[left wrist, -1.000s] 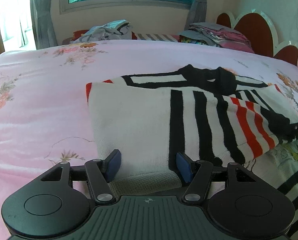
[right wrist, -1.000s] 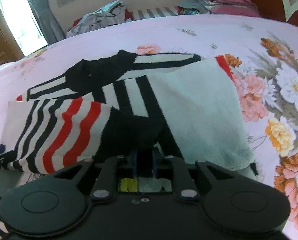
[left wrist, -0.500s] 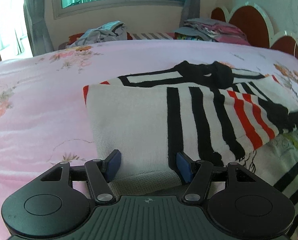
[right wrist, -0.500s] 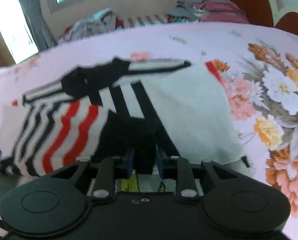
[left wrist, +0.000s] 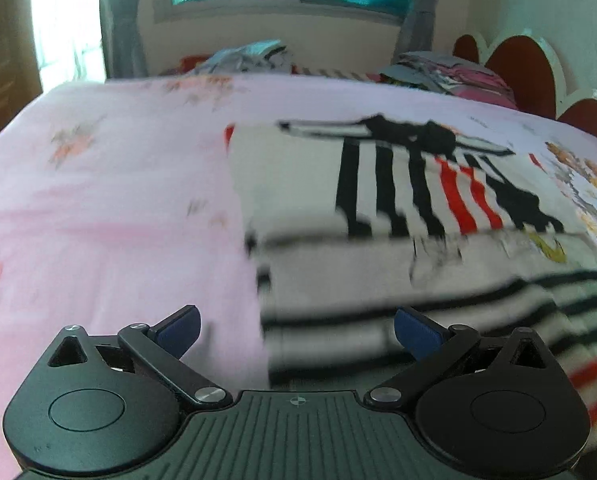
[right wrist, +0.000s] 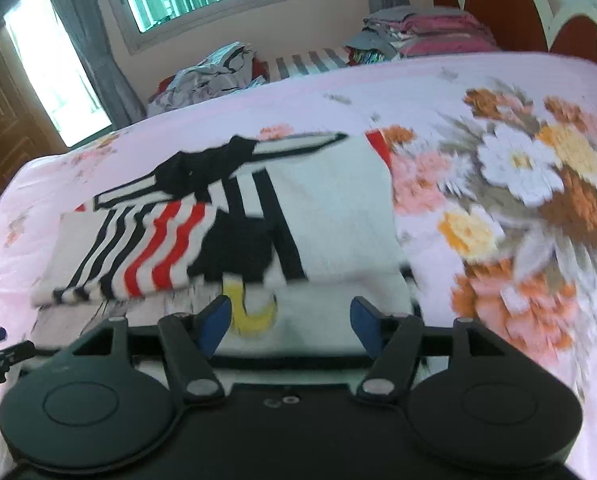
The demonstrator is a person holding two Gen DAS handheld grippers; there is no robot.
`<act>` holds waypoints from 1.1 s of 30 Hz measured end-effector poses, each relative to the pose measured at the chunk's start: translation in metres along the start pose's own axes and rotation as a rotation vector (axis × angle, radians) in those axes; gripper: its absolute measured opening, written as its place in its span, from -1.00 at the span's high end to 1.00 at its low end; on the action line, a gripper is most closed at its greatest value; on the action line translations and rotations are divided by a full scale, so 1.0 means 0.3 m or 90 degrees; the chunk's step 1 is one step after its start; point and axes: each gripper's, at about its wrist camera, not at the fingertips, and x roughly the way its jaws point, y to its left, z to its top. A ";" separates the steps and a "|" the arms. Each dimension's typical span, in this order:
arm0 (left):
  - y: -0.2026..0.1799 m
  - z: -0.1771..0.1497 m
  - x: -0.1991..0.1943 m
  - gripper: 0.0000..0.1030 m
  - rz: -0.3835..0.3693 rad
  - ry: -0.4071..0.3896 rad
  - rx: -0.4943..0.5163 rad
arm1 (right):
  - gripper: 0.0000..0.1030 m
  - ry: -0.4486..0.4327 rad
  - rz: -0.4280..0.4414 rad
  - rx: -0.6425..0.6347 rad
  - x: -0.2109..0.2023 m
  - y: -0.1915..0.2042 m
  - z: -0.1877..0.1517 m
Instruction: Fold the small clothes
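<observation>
On the pink floral bed (left wrist: 98, 220), both the left gripper (left wrist: 296, 330) and right gripper (right wrist: 290, 320) have just spread open, empty, releasing the striped garment (right wrist: 330, 208) at frame centre; its next fold likely needs fresh grips.

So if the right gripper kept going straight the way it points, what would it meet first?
Probably the striped sweater: the right gripper, jaws just opened and empty, points down at the white part with the yellow motif. Blur leaves depth unclear.

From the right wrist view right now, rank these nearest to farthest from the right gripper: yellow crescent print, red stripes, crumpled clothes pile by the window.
1. Yellow crescent print: just ahead of the right gripper, toward its left jaw.
2. Red stripes: further up the folded striped garment, left of centre.
3. Crumpled clothes pile: beyond the bed's far edge, under the window.
</observation>
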 end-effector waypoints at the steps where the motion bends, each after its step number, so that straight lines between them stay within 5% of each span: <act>1: 0.001 -0.032 -0.021 -0.85 0.003 0.005 -0.007 | -0.16 0.005 0.010 0.002 -0.027 -0.028 -0.035; 3: 0.006 -0.101 -0.055 -0.66 0.007 0.030 -0.032 | -0.13 0.010 0.019 0.002 -0.070 -0.070 -0.093; 12: 0.004 -0.344 -0.227 -0.39 -0.071 0.045 -0.190 | 0.06 0.063 0.098 0.113 -0.216 -0.279 -0.340; 24: 0.032 -0.453 -0.223 -0.14 -0.210 0.056 -0.380 | 0.07 0.118 0.202 0.174 -0.234 -0.280 -0.475; 30: -0.012 -0.404 -0.166 -0.14 -0.257 0.068 -0.366 | 0.18 0.122 0.219 0.213 -0.193 -0.293 -0.454; 33: -0.023 -0.423 -0.181 0.30 -0.262 0.081 -0.352 | 0.30 0.139 0.236 0.199 -0.198 -0.292 -0.472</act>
